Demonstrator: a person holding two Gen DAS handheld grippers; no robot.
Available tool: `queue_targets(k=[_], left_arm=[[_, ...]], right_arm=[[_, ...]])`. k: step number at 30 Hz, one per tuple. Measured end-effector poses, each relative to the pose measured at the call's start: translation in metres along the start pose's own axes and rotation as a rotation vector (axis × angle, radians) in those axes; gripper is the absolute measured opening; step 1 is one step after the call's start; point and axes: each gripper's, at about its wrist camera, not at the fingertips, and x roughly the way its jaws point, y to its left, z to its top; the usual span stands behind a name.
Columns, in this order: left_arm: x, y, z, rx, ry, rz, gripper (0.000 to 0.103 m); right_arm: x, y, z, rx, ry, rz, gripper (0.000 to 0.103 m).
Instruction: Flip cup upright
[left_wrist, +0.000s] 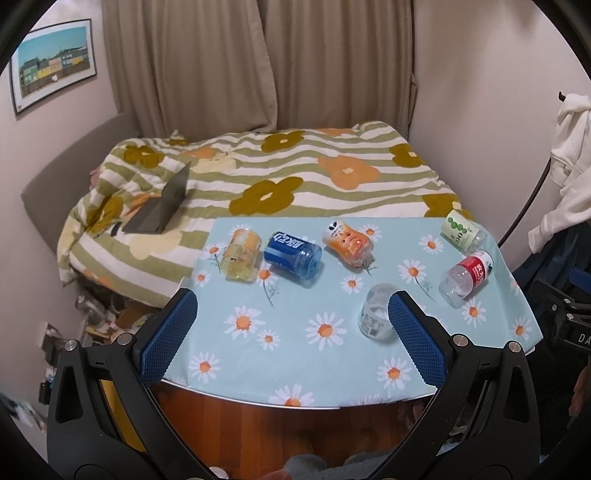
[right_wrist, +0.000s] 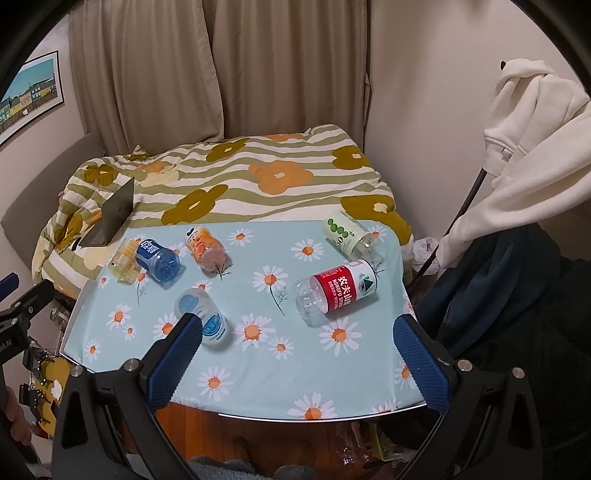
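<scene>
left tongs (left_wrist: 291, 325) spread wide, holding nothing, above the daisy-print tabletop (left_wrist: 295, 354), right tongs (right_wrist: 299, 354) likewise wide and empty, red-labelled cup (right_wrist: 338, 291) lying on its side between them

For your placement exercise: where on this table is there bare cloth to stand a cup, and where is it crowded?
Free: the near strip of the tablecloth before the red-label cup and clear cup, plus the middle patch between them. Crowded: the far-left trio, yellow cup, blue cup, orange cup.
</scene>
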Motion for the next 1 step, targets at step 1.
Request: queue_targets(k=[1], left_arm=[[0.0011, -0.0007, 0.0007, -0.002, 0.0, 0.006, 0.103]], right_arm=[[0.0019, 0.0004, -0.0001, 0.0, 0.002, 0.002, 0.103]])
